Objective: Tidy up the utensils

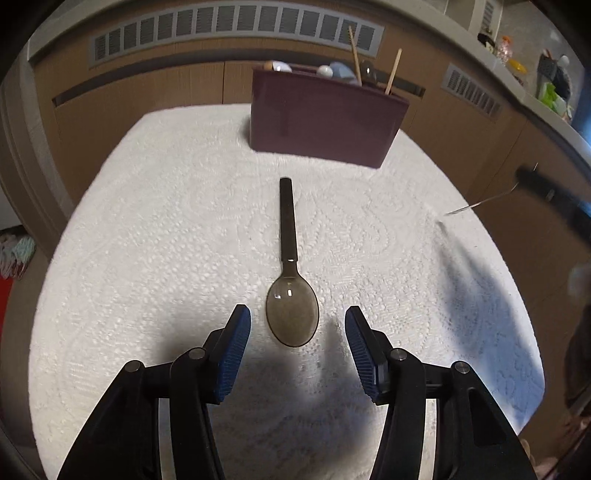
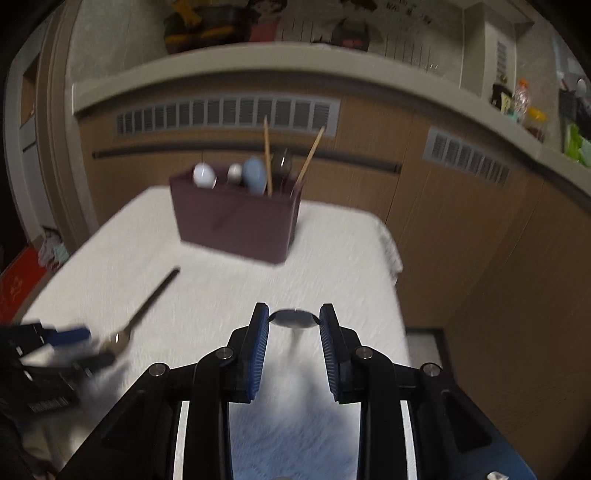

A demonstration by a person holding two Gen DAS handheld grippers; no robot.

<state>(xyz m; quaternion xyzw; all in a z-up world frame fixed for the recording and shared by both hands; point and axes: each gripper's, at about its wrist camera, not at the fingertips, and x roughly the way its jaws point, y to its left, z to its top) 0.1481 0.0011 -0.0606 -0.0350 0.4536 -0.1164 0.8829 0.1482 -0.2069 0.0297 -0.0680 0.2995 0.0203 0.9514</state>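
A dark translucent spoon [image 1: 291, 295] lies on the white tablecloth [image 1: 147, 221], bowl toward me and handle pointing at the maroon utensil holder [image 1: 321, 118]. My left gripper [image 1: 297, 310] is open, its blue pads on either side of the spoon's bowl without touching it. In the right wrist view my right gripper [image 2: 293, 308] is shut on the bowl of a metal spoon [image 2: 293, 318], lifted above the cloth; its handle is blurred below. The holder [image 2: 236, 225] contains chopsticks [image 2: 266, 155] and several spoons. At lower left of that view are the left gripper [image 2: 74, 343] and the dark spoon [image 2: 147, 306].
Wooden cabinets with vent grilles [image 1: 236, 26] stand close behind the table. A ledge at the right carries bottles and small items [image 2: 532, 114]. The table's right edge [image 2: 391, 258] drops off beside the right gripper. A red mat [image 2: 18, 291] lies on the floor at left.
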